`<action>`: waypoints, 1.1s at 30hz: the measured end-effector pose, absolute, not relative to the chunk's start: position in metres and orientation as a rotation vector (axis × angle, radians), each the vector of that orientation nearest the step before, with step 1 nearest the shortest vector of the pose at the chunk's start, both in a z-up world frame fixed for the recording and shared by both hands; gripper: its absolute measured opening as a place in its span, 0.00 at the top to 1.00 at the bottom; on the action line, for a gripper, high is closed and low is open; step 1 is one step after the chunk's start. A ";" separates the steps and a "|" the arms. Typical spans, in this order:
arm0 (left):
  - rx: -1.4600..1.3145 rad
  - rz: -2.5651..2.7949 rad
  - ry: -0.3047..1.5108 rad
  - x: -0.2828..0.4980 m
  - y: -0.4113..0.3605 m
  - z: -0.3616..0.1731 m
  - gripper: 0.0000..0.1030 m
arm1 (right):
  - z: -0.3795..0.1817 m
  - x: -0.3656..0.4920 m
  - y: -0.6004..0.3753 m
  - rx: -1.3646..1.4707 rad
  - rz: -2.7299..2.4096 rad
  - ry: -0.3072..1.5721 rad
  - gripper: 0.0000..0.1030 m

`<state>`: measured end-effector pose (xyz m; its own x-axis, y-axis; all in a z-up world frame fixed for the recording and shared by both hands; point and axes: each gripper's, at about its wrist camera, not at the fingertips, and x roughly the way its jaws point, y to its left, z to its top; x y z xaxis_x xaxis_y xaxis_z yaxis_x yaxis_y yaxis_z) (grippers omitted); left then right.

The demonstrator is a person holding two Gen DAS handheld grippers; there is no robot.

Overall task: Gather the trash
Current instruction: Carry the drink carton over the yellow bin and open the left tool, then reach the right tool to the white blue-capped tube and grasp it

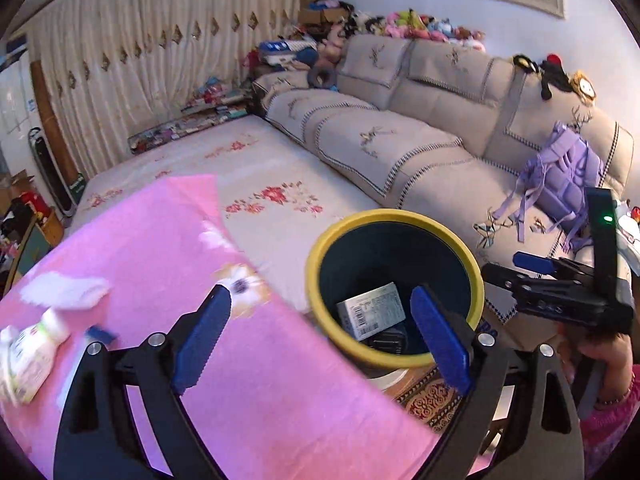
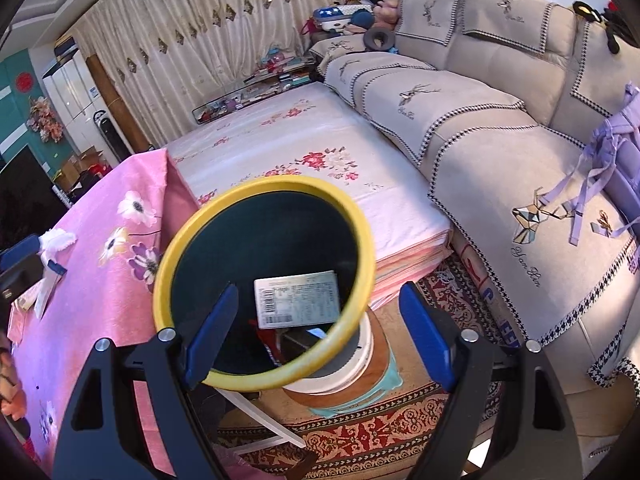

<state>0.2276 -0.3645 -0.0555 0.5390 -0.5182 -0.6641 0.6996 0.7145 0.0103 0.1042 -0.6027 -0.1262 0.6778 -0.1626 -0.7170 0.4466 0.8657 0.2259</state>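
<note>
One yellow-rimmed trash bin with a dark inside stands beside the pink flowered table. Its near rim lies between the right gripper's blue fingers, which stand apart and press on nothing. A white barcoded box lies inside, just beyond those fingers, on darker items. The left gripper is spread wide and empty, bin at its right finger, a white bottle far left of them.
</note>
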 end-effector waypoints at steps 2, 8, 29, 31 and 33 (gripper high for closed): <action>0.263 -0.696 0.667 0.216 -0.331 -0.047 0.12 | -0.124 0.110 -0.590 0.389 -0.328 0.756 0.24; 0.173 -0.528 0.651 0.189 -0.216 -0.032 0.11 | -0.112 0.143 -0.534 0.323 -0.209 0.761 0.24; 0.045 -0.264 0.659 0.167 -0.055 -0.054 0.11 | -0.097 0.296 -0.283 0.255 0.237 0.904 0.24; 0.038 -0.266 0.664 0.168 -0.053 -0.056 0.11 | -0.102 0.306 -0.274 0.253 0.222 0.922 0.24; 0.033 -0.267 0.666 0.169 -0.050 -0.058 0.11 | -0.108 0.315 -0.266 0.254 0.205 0.943 0.24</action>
